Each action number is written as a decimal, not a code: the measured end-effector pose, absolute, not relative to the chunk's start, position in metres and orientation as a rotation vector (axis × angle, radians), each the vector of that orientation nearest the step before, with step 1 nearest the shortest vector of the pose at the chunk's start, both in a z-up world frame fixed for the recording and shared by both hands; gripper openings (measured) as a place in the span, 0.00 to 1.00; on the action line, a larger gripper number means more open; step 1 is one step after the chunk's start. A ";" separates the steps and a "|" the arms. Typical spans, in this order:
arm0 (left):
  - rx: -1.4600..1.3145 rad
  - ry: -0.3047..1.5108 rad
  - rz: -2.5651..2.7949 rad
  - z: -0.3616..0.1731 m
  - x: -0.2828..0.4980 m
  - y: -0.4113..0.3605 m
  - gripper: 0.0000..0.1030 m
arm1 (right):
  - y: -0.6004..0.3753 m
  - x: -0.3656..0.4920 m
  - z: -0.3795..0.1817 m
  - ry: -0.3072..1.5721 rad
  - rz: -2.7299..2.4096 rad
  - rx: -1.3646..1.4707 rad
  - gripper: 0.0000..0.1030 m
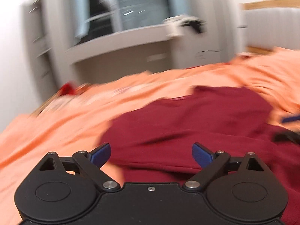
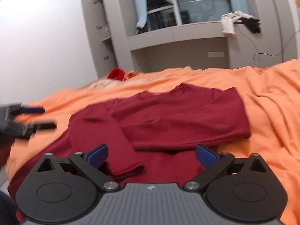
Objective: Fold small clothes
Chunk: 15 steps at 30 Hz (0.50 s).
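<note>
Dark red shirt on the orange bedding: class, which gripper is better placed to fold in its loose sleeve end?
Probably the right gripper: the sleeve end lies just ahead of its open jaws.

The shirt [image 2: 168, 120] lies partly folded on the bedsheet [image 2: 271, 97], with the left gripper [image 2: 40, 118] just off its left edge, the right gripper [image 2: 151, 155] over its near edge, and the window [image 2: 187, 1] behind it.

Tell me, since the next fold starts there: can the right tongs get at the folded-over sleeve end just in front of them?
Probably yes. The right tongs are open and empty, and the sleeve end of the maroon shirt lies uncovered just ahead.
</note>
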<state>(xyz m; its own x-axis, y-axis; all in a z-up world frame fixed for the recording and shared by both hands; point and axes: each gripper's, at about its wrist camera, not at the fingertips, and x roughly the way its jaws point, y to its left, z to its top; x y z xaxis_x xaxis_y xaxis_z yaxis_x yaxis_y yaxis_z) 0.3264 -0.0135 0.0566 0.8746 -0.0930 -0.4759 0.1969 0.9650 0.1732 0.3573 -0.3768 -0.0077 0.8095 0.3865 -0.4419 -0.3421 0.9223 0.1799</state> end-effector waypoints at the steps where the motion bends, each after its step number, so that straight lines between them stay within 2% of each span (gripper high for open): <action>1: 0.198 0.492 -0.105 0.058 0.338 -0.001 0.91 | -0.373 0.359 -0.008 0.496 0.399 0.085 0.90; 3: 0.155 0.493 -0.016 0.060 0.361 0.025 0.91 | -0.369 0.362 -0.010 0.504 0.411 0.083 0.86; 6: 0.059 0.533 0.062 0.059 0.402 0.061 0.90 | -0.364 0.368 -0.014 0.539 0.427 0.092 0.74; 8: -0.039 0.581 0.059 0.056 0.426 0.086 0.81 | -0.362 0.373 -0.019 0.565 0.433 0.094 0.62; 11: -0.189 0.626 0.013 0.046 0.456 0.110 0.76 | -0.360 0.375 -0.025 0.592 0.440 0.091 0.53; 15: -0.220 0.663 0.013 0.029 0.483 0.107 0.76 | -0.359 0.373 -0.025 0.588 0.454 0.093 0.50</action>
